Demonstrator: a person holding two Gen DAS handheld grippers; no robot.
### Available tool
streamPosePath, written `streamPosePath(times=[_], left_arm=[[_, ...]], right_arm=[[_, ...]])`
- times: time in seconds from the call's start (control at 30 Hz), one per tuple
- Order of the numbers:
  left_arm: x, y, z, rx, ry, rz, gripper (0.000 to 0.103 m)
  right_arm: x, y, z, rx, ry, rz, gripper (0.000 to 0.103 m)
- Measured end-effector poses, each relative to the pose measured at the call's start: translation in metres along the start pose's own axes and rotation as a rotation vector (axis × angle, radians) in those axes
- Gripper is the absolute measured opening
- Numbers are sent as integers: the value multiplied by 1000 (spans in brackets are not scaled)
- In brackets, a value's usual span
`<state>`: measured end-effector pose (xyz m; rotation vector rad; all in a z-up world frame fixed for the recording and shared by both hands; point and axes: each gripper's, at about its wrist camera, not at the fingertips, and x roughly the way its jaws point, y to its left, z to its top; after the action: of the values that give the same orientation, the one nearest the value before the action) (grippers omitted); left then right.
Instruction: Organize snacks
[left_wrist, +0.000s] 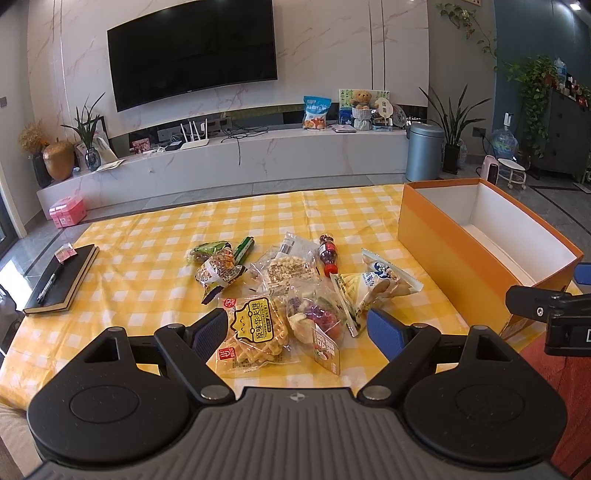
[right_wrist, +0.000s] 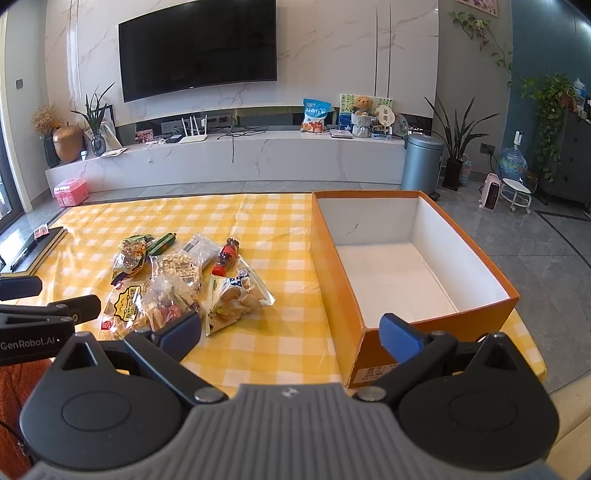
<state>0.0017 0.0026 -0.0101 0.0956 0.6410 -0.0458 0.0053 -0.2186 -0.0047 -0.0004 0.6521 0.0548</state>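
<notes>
The snacks lie in a loose heap near the middle of the yellow checked tablecloth (left_wrist: 147, 266), with the open orange box (right_wrist: 332, 266) standing just to their right, its long axis running from the near edge of the table toward the far edge and its white inside bare. Nearest the left gripper (left_wrist: 299, 330) is the waffle packet (left_wrist: 255, 332), lying flat with its yellow label facing up and its long axis running roughly near-to-far; touching it on the right is a clear bag of mixed fruit pieces (left_wrist: 314, 317). Beyond these sit a clear cracker pack (left_wrist: 290, 269), a small cola bottle (left_wrist: 328, 254) lying on its side with its red cap pointing toward the cameras, a white triangular pouch (left_wrist: 376, 284), a brown wrapped bun (left_wrist: 218, 269) and a green stick pack (left_wrist: 243, 249) angled up to the right. The left gripper's fingers are spread wide, straddling the waffle packet and fruit bag; whether a pad touches the wrapper is hard to judge from this angle. The right gripper (right_wrist: 291, 330) is likewise spread wide and holds nothing, its left pad over the fruit bag's edge, its right pad before the box's near corner. A black notebook (left_wrist: 61, 277) with a pen rests at the table's left edge.
</notes>
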Motion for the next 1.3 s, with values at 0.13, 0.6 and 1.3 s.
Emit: streamPosePath(times=[0.13,0.6,1.3], left_arm=[[0,0,0,0,1,-1,100],[1,1,-2,-1,4,-4,100],[1,3,-8,-14,5,-6,100]], right_arm=[[-1,1,0,-3,2,0,100],[-1,5,0,-6,11,2,100],[0,6,-1,-10,13,2,100]])
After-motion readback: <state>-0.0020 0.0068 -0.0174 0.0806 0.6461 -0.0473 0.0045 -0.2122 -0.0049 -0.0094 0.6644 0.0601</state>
